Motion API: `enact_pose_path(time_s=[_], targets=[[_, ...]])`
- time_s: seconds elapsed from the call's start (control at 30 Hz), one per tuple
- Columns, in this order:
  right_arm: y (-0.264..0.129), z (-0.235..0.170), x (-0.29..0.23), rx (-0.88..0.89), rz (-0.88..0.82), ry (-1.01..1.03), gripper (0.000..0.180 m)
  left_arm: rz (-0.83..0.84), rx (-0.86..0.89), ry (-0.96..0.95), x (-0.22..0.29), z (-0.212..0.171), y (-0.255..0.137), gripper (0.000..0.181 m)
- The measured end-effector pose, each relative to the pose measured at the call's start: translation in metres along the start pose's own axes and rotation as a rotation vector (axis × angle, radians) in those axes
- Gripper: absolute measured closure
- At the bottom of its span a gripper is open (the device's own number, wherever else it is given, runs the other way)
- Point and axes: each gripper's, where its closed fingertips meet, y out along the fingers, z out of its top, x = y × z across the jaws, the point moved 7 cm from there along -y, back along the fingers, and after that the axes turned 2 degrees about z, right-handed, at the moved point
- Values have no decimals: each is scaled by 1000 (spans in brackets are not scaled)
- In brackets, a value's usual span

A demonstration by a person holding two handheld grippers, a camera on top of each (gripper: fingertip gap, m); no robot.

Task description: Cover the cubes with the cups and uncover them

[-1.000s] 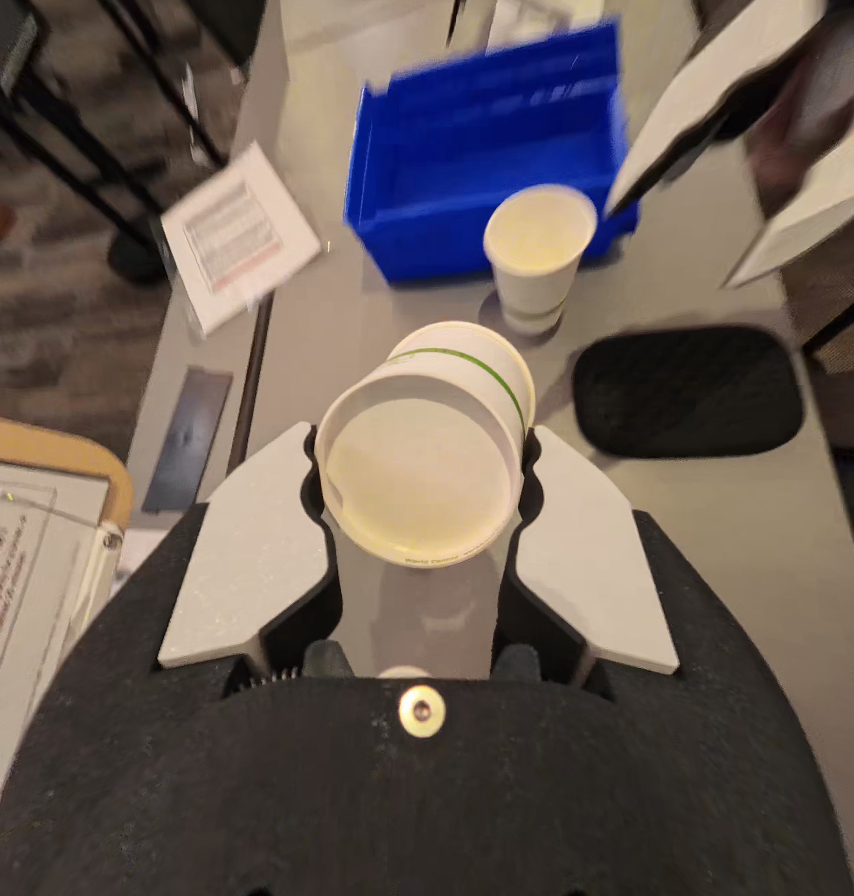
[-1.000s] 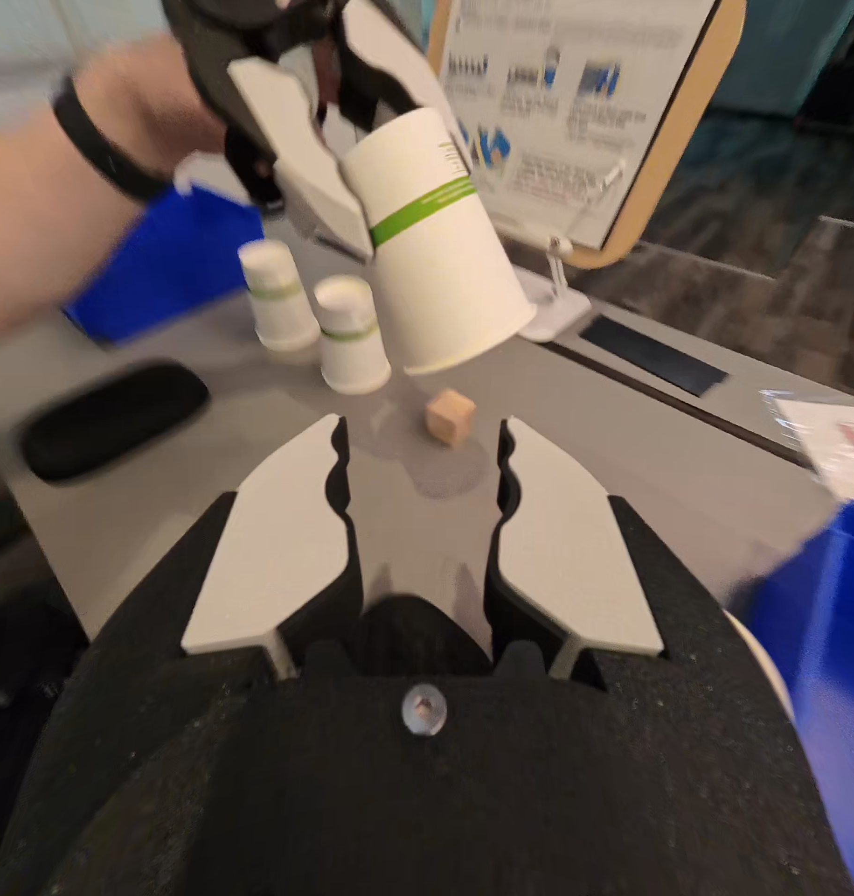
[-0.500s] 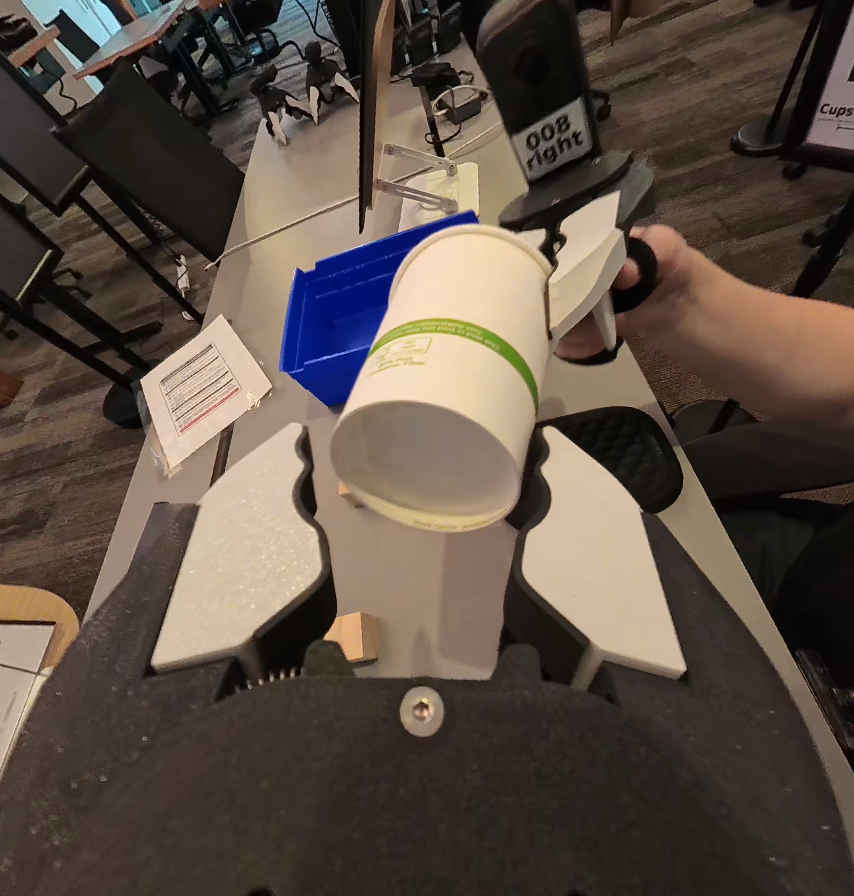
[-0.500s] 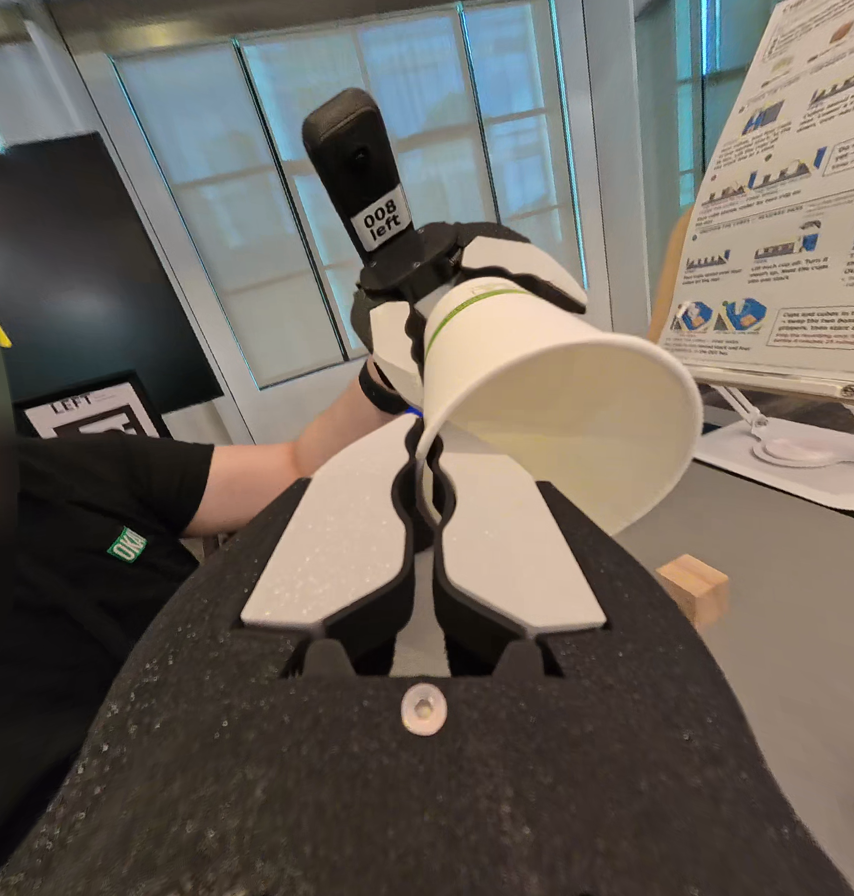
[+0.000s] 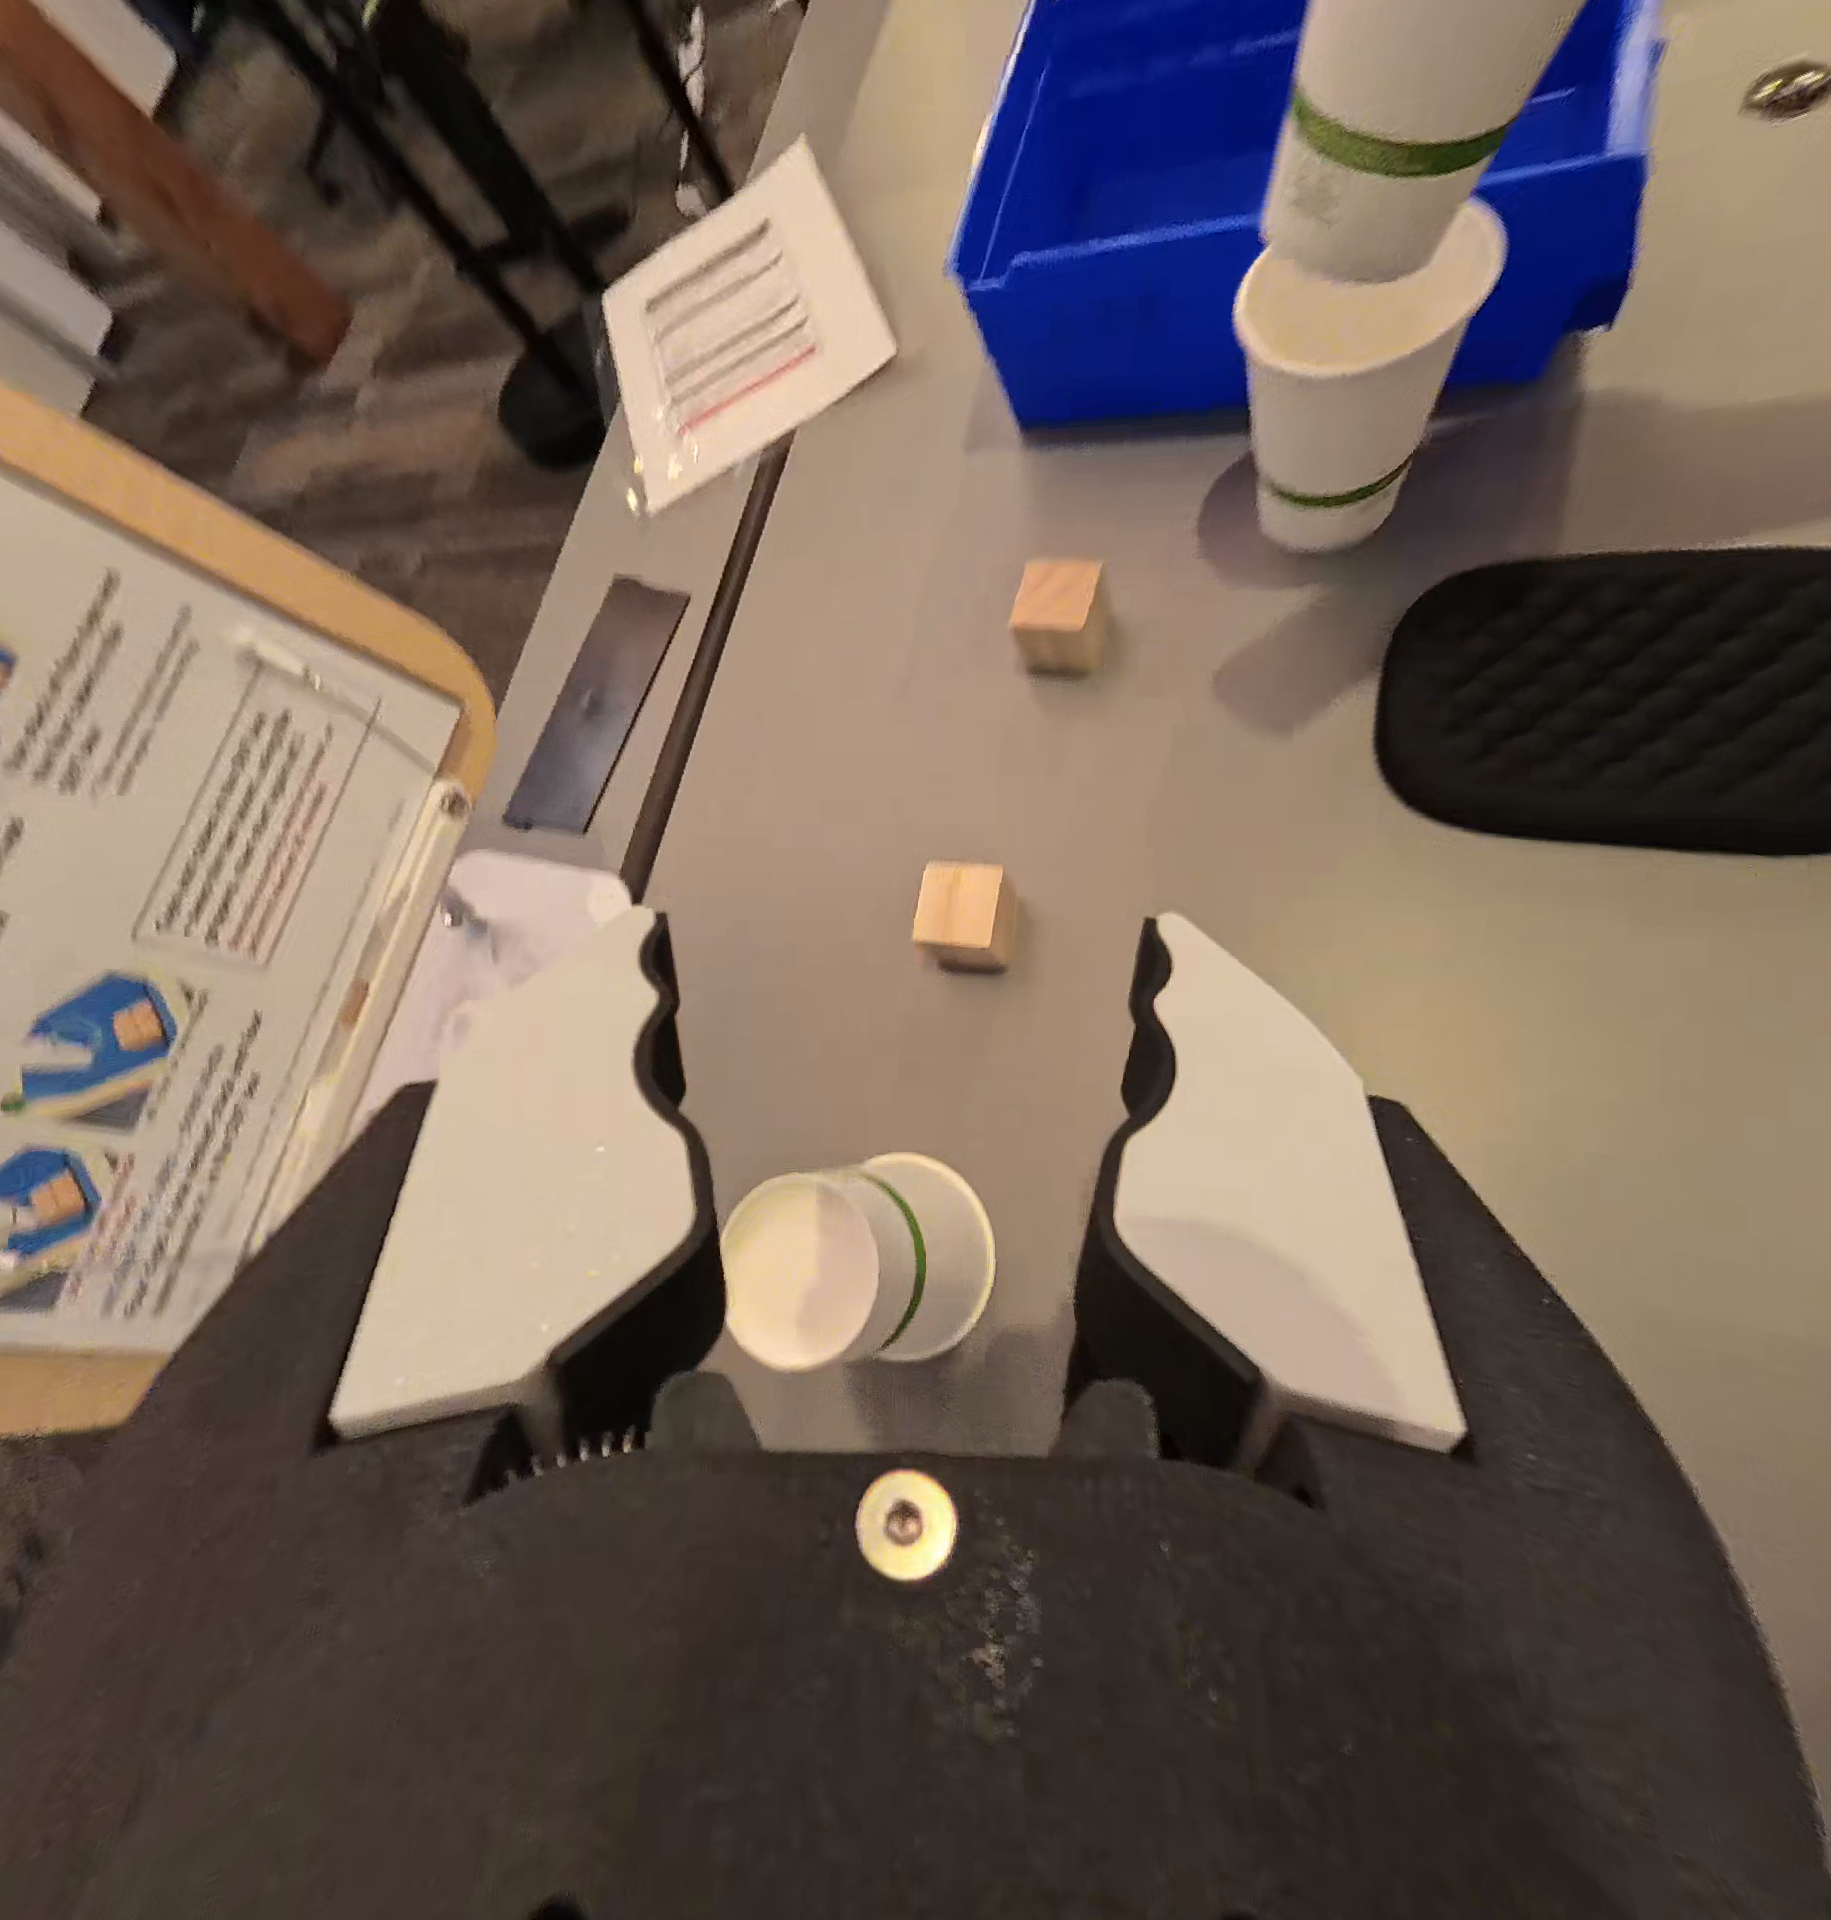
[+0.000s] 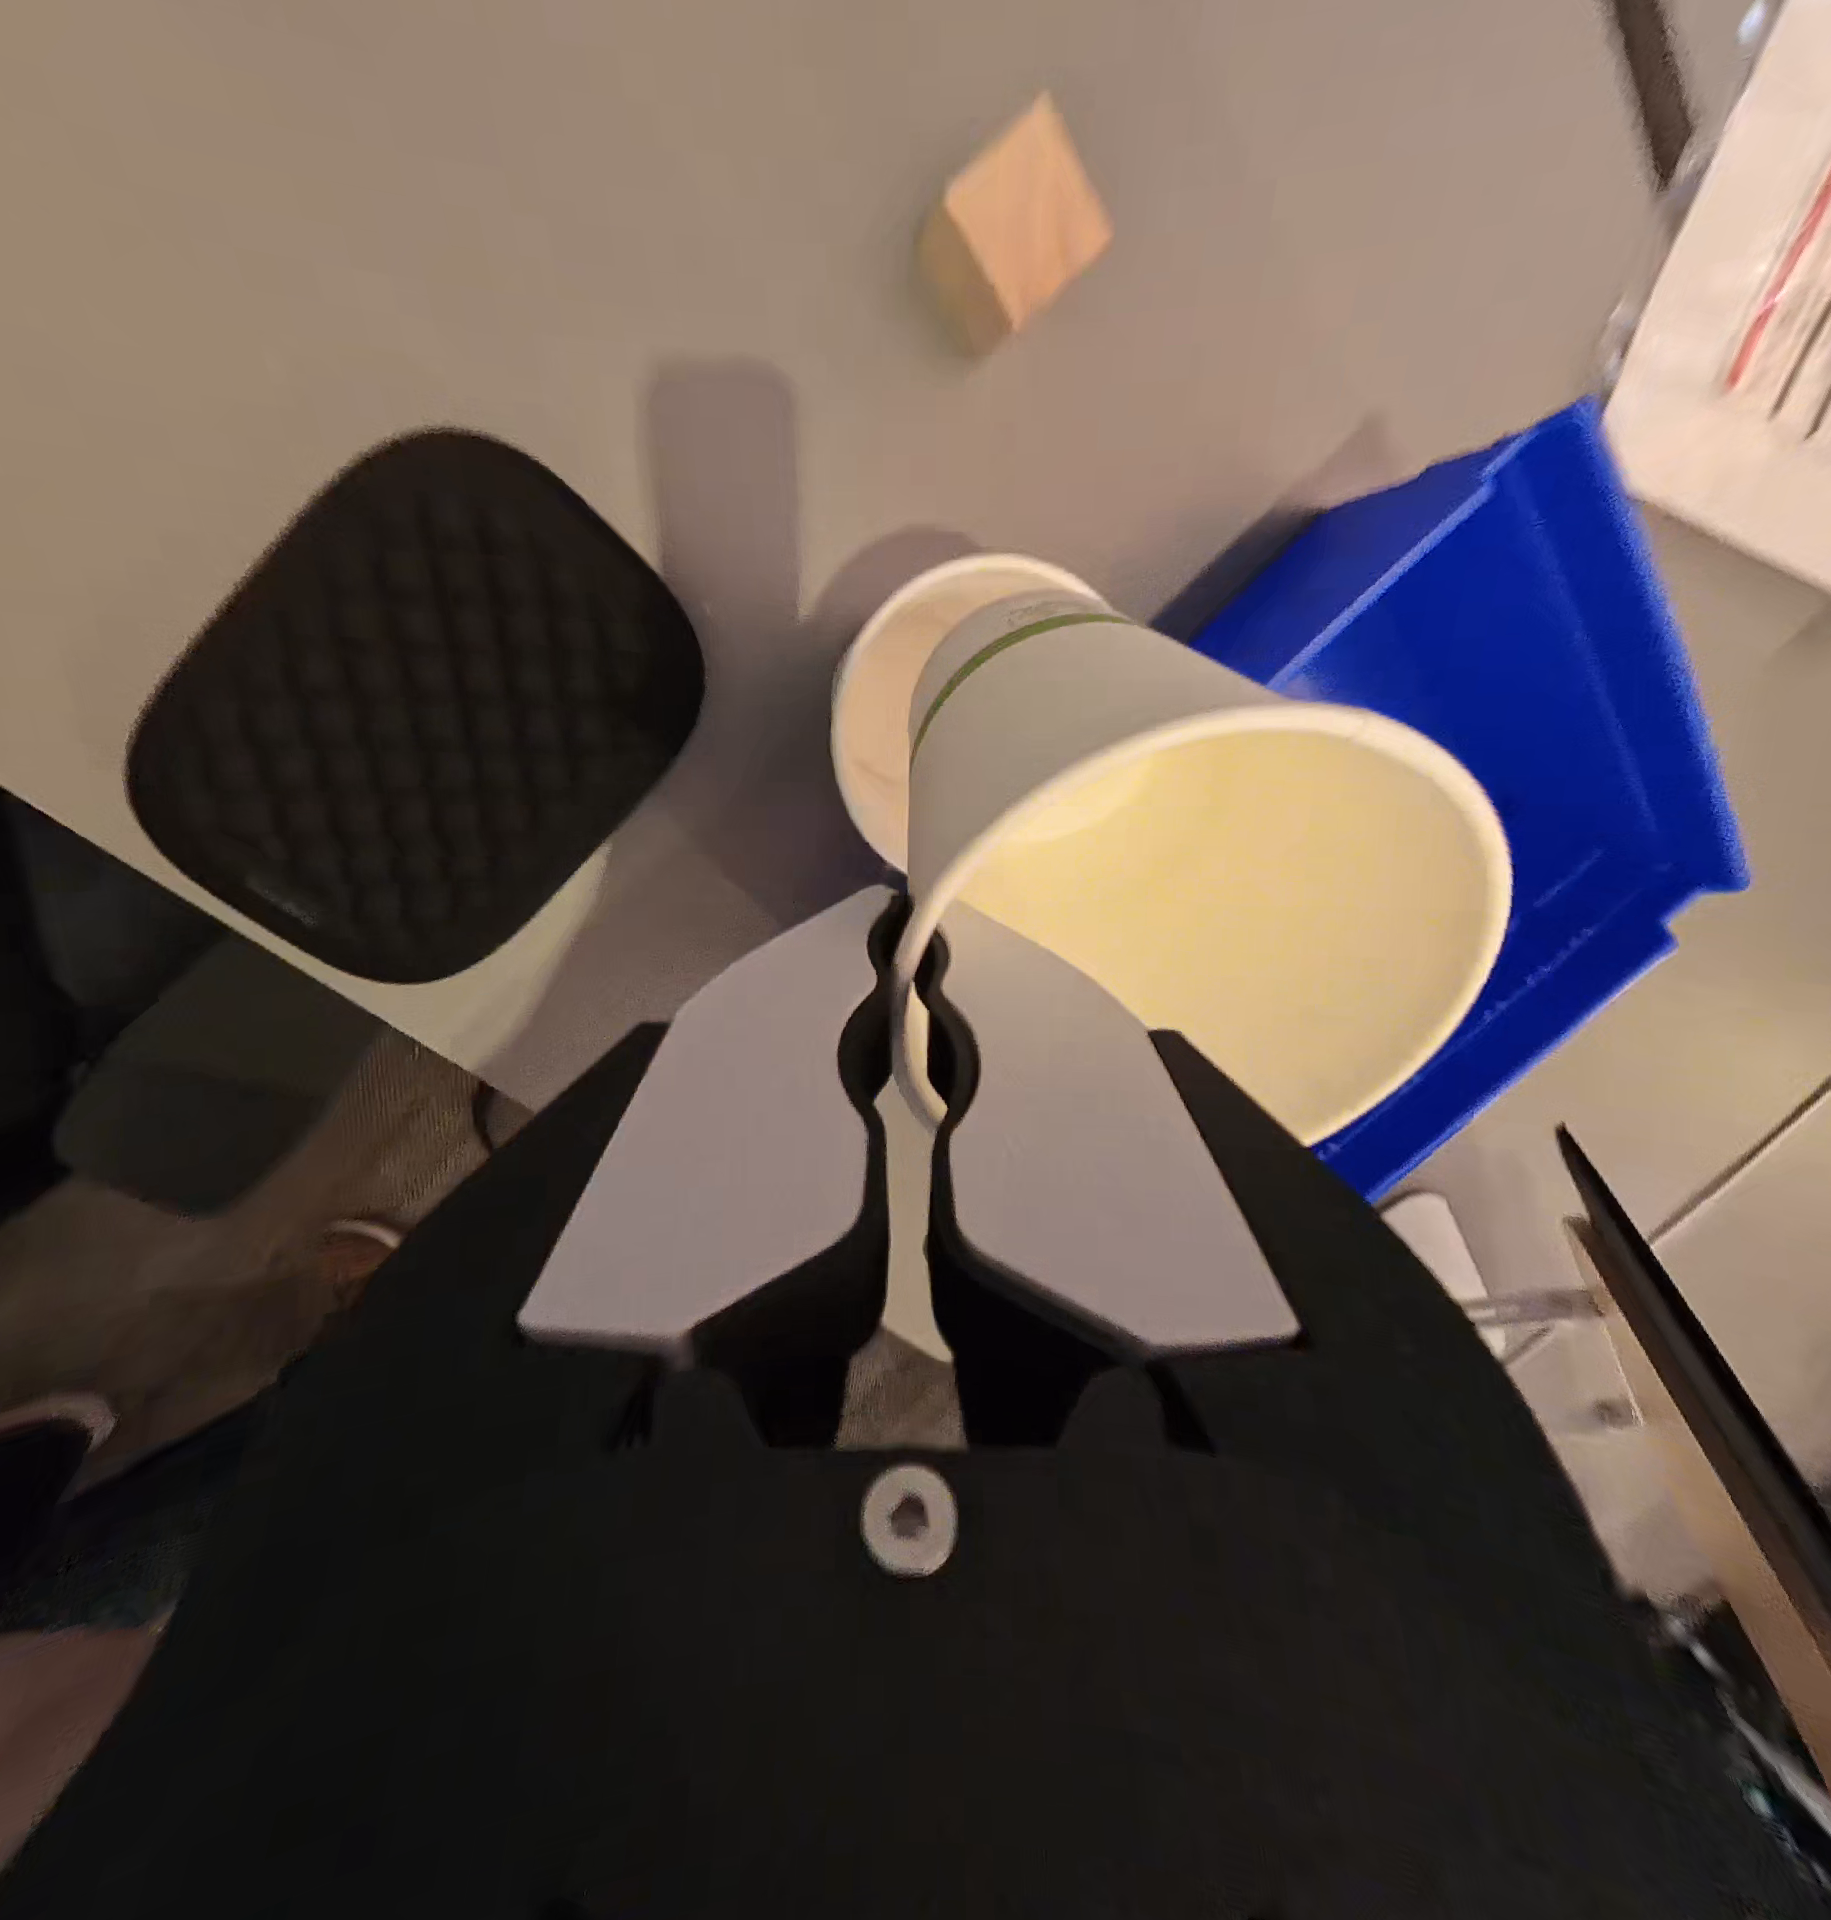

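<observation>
**Right clamps cup rim over upright cup; left spread wide above inverted cup**

Right gripper [image 6: 906, 935]: fingers [image 6: 765, 1101] nearly closed, pinching rim wall of held cup [image 6: 1202, 862]. Cup tilted, mouth toward camera, pale yellow inside, green band near base. Base end dipping into mouth of upright cup [image 6: 875, 717] at 12 o'clock from the tips; contact between the two not clear. Black mesh pad [image 6: 412, 707] at 10 o'clock, blue bin [image 6: 1513, 675] at 2 o'clock, one wooden cube [image 6: 1020, 270] at 12 o'clock farther off on grey table [image 6: 371, 260].

Left gripper [image 5: 906, 940]: fingers [image 5: 537, 1184] spread wide, gripping nothing. Inverted cup [image 5: 854, 1273] standing mouth-down on table [image 5: 1306, 1039] between the fingers near their roots, nearer the left one; touching or not cannot be told. Near cube [image 5: 963, 914] at 12 o'clock just past the tips, uncovered. Far cube [image 5: 1058, 615] further along at 12 o'clock, uncovered. Upright cup [image 5: 1337, 405] at 1 o'clock, held cup [image 5: 1378, 135] angled into its mouth from above. Blue bin [image 5: 1202, 208] behind them. Mesh pad [image 5: 1638, 696] at 2 o'clock. Instruction board [image 5: 163, 883] at 9 o'clock, printed sheet [image 5: 745, 322] at 11 o'clock.
</observation>
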Motion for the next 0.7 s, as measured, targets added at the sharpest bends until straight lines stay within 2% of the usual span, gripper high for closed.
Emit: enact_pose_path(time_s=[0.1, 0.37, 0.53, 0.7], targets=[[25, 5, 1, -111, 52, -11, 179, 20, -66, -53, -12, -20, 3, 99], [82, 10, -1, -228, 149, -22, 179, 64, -280, -98, -30, -81, 20, 94], [80, 10, 2, -173, 113, -22, 173, 46, -305, -147, -34, -104, 26, 90], [47, 11, -1, -59, 11, -37, 152, 15, -350, -197, -42, -120, 36, 81]])
